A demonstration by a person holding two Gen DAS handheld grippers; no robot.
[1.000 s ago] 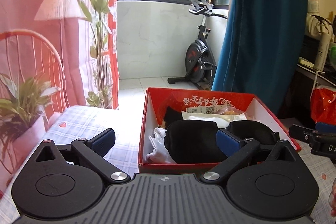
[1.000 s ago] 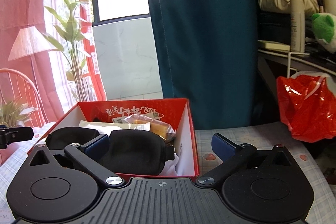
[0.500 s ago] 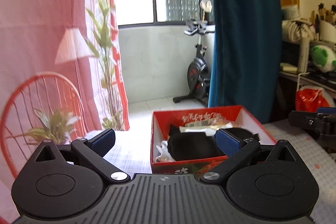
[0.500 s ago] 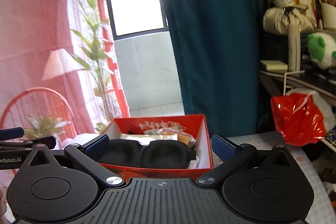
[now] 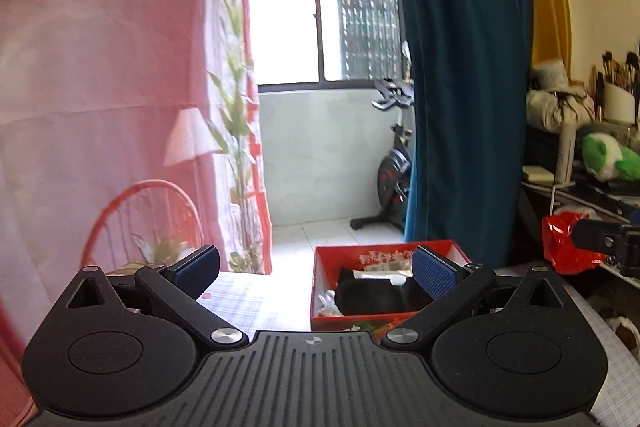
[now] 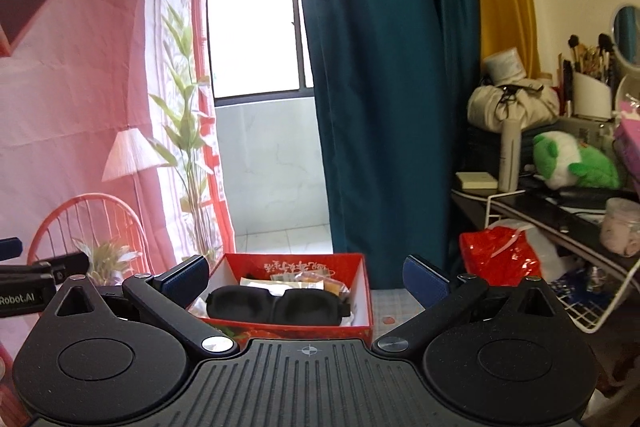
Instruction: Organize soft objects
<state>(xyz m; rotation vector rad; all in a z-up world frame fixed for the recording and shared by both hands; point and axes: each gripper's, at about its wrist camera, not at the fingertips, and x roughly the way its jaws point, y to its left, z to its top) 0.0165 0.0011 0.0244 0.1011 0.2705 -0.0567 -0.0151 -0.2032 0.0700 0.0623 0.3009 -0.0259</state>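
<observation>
A red box (image 6: 362, 329) stands on the checked tablecloth; it also shows in the left wrist view (image 5: 320, 267). In it lie a black sleep mask (image 6: 276, 305), seen in the left wrist view too (image 5: 372, 297), some white fabric (image 5: 328, 301) and wrapped packets (image 6: 308, 279). My left gripper (image 5: 316, 269) is open and empty, held back from the box and to its left. My right gripper (image 6: 306, 277) is open and empty, held back with the box between its fingers in view.
A red plastic bag (image 6: 500, 259) lies right of the box beside a white wire rack (image 6: 600, 307). A cluttered shelf with a green plush (image 6: 572, 163) stands on the right. A teal curtain (image 6: 380, 87) hangs behind. An exercise bike (image 5: 394, 167) is by the window.
Both grippers have pulled back and up from the box, which looks smaller and lower in both views. Both stay open and empty.
</observation>
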